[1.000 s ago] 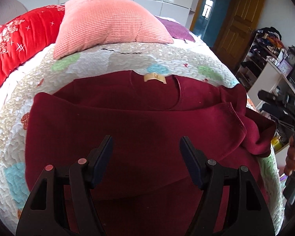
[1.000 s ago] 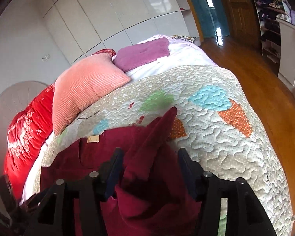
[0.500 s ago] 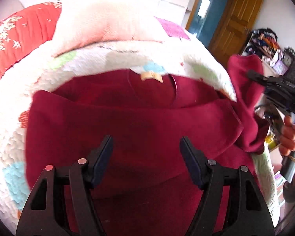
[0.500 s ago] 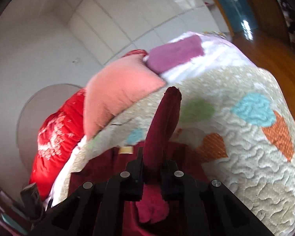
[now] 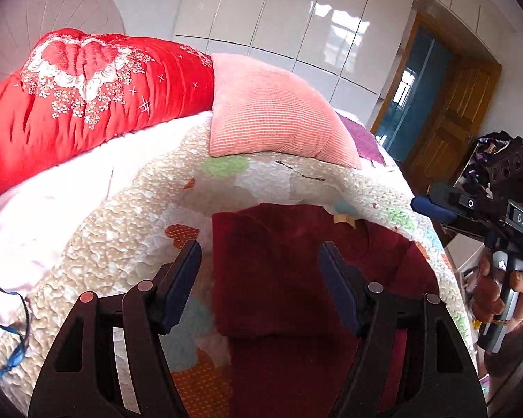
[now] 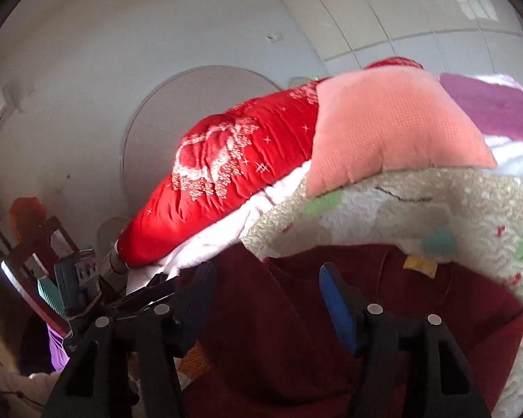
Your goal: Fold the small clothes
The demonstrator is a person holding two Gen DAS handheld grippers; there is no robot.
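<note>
A dark red top lies on the quilted bedspread, folded into a narrow upright strip with a tan neck label at its far end. My left gripper is open and empty above its left edge. My right gripper is open and empty just above the same garment, whose label shows to the right. The right gripper's body also shows in the left wrist view, off the bed's right side.
A pink pillow and a red quilt lie at the head of the bed, with a purple pillow behind. White wardrobes and a wooden door stand beyond. A cluttered shelf is at right.
The right gripper, shut on the red sleeve and lifting it half a second ago, has carried it across and let go. The top is now folded narrower. Both views have swung left.
</note>
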